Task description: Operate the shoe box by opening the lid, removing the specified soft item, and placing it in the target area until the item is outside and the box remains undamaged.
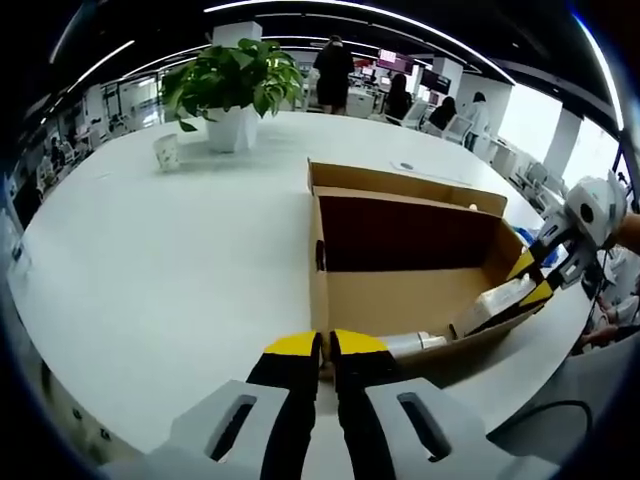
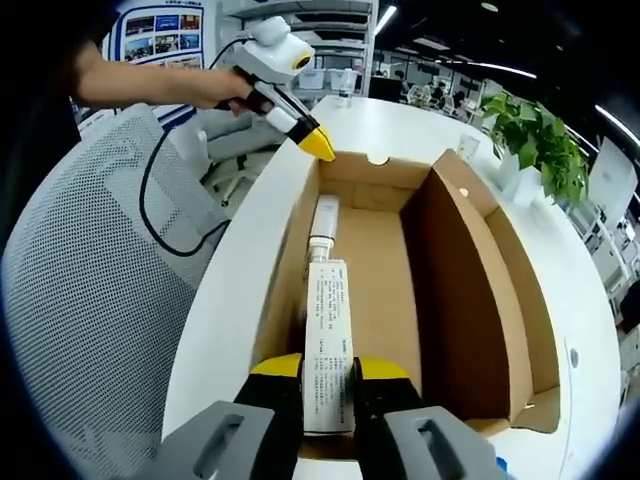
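Note:
The cardboard shoe box point(image 1: 400, 300) point(image 2: 370, 270) stands open on the white round table point(image 1: 170, 280), its lid point(image 1: 400, 185) point(image 2: 500, 270) folded back upright. A white soft tube point(image 2: 328, 340) point(image 1: 495, 300) with small print lies along one inner wall, its cap point(image 2: 325, 215) pointing away from me. My right gripper point(image 2: 329, 367) point(image 1: 535, 280) is shut on the tube's flat end, just above the box's rim. My left gripper point(image 1: 327, 345) point(image 2: 312, 142) sits at the box's opposite end, its yellow tips pinched on the top edge of the wall at a corner.
A potted plant point(image 1: 235, 85) point(image 2: 535, 135) and a paper cup point(image 1: 166, 150) stand at the table's far side. A grey mesh chair point(image 2: 100, 300) and a black cable point(image 2: 165, 215) sit beside the table edge. Several people point(image 1: 333, 70) are in the office behind.

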Tool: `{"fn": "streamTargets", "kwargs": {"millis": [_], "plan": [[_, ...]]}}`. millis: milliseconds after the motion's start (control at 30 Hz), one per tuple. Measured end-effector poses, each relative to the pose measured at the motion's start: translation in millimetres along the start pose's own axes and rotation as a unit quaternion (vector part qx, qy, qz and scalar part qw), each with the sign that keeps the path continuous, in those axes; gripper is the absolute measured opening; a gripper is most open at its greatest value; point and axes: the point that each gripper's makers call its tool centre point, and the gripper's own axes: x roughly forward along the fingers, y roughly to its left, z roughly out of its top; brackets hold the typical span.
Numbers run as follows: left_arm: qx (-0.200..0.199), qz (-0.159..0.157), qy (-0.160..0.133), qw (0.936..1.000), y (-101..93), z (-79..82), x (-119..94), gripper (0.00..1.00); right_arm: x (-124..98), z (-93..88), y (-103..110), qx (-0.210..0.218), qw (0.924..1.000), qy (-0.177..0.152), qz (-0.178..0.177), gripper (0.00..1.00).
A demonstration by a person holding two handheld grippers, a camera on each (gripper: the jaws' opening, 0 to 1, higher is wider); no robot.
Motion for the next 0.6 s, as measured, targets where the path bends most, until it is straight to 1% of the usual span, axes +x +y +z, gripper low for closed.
{"fn": "streamTargets", "kwargs": {"millis": [600], "plan": [[-0.002,0.002,-0.003,1.0,0.1,-0.7,-0.3,0.02,-37.8,29.6,-12.9,-0.016,0.9993,-0.026,-0.021,0.14]]}}
